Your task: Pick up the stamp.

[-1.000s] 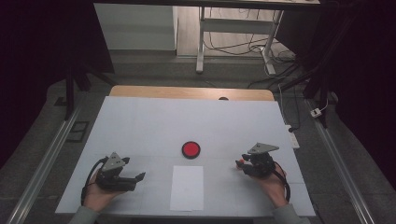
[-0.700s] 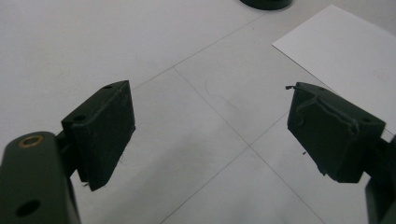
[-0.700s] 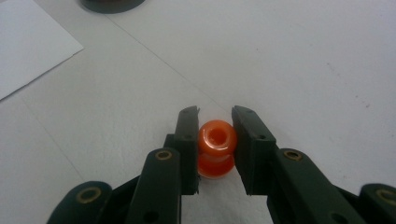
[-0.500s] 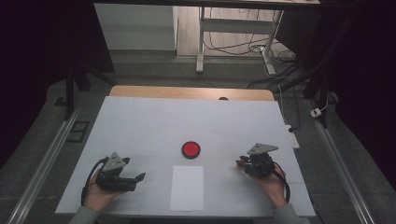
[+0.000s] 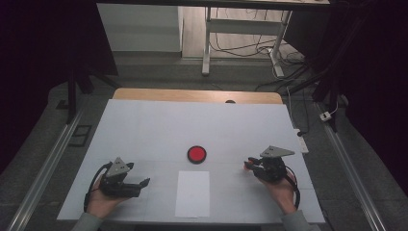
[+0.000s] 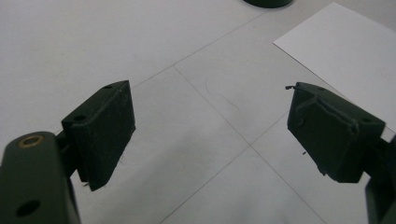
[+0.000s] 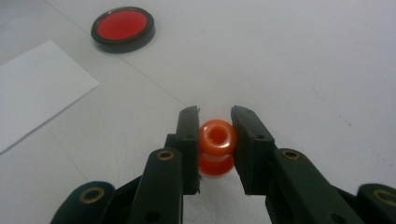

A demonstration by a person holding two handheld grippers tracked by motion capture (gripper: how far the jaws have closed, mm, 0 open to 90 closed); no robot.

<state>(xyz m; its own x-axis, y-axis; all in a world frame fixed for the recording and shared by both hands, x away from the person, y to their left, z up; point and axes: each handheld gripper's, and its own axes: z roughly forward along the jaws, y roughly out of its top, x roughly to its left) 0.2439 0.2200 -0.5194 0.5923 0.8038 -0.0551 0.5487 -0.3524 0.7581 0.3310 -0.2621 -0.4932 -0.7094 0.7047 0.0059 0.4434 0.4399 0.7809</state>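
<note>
- An orange bead (image 7: 216, 140) (rounded, with a hole through its top) sits clamped between the two black jaws of the right gripper (image 7: 215, 135); the pads press it from both sides
- In the high view the bead (image 5: 247, 165) shows as a small orange spot at the tip of the right gripper (image 5: 251, 163), low over the white table (image 5: 154, 125) at its right side
- Those jaws have just been closing, and they stand narrow now, with the bead between them
- The right hand (image 5: 281, 190) comes in from the bottom edge, its gripper pointing toward the middle of the table
- A red disc (image 5: 196, 154) with a dark rim lies flat near the table's middle, well apart from the bead; in the right gripper view the disc (image 7: 123, 28) lies ahead and to the left of the jaws
- A white sheet (image 5: 193, 193) lies flat just nearer the person than the disc, between the two hands
- The left gripper (image 6: 210, 126) has its jaws spread wide with nothing between them, only bare table below
- The left hand (image 5: 103, 202) rests at the table's near left corner, its gripper (image 5: 144, 183) pointing toward the sheet
</note>
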